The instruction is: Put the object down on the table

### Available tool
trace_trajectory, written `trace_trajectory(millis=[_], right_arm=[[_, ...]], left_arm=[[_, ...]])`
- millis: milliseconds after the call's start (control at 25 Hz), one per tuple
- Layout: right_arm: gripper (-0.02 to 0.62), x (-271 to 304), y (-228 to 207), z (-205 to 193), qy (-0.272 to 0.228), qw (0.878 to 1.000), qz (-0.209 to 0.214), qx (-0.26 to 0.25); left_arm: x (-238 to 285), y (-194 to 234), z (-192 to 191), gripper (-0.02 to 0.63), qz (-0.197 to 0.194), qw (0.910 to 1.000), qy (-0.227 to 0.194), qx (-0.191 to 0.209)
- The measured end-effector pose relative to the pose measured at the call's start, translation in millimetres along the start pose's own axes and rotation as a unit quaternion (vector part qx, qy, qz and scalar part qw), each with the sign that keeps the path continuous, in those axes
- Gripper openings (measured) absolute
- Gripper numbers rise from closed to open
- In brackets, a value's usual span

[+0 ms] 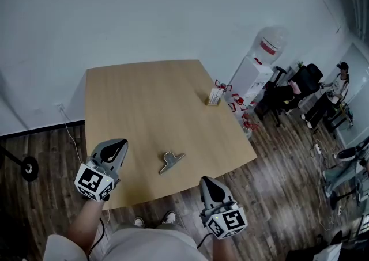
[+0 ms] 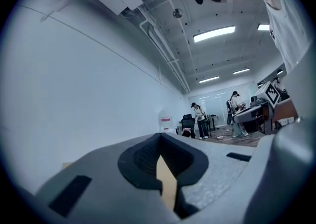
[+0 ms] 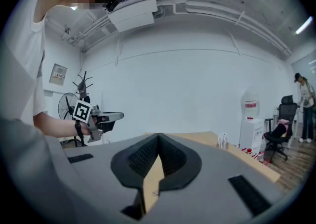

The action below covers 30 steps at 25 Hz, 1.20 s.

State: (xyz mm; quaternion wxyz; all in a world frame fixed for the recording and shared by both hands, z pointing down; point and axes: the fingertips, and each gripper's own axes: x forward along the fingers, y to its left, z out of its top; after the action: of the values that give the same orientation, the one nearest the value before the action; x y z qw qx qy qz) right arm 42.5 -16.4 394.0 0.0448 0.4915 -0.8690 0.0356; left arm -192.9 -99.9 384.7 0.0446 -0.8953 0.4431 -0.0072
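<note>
A metal clip lies by itself on the light wooden table, near the front edge, with nothing touching it. My left gripper hovers over the table's front left corner, left of the clip, jaws shut and empty; its own view shows the pads together. My right gripper hangs just off the front edge, right of the clip, also shut and empty. Each gripper shows in the other's view: the left gripper and the right gripper, both held level above the table.
A small box stands near the table's right edge. A water dispenser stands by the wall beyond it, with an office chair and a person further right. A fan is at the left. Cables cross the wooden floor.
</note>
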Motion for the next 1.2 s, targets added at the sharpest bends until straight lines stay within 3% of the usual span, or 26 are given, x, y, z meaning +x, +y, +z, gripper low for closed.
trace_trajectory(millis=[160, 400, 760, 1200], right_arm=[[-0.002, -4, -9, 18, -0.025, 0.999, -0.011, 0.031], [-0.002, -10, -26, 36, -0.046, 0.999, -0.016, 0.018], [-0.002, -33, -70, 39, -0.036, 0.998, -0.057, -0.001], [-0.002, -82, -137, 48, -0.039, 0.991, -0.127, -0.009]], left_arm=[[-11, 1, 27, 0.008, 0.008, 0.9996, -0.025, 0.006], [-27, -5, 54, 0.008, 0.023, 0.9986, -0.045, 0.018], [-39, -10, 57, 0.008, 0.064, 0.9962, -0.041, 0.041], [-39, -16, 58, 0.008, 0.111, 0.9928, -0.039, 0.023]])
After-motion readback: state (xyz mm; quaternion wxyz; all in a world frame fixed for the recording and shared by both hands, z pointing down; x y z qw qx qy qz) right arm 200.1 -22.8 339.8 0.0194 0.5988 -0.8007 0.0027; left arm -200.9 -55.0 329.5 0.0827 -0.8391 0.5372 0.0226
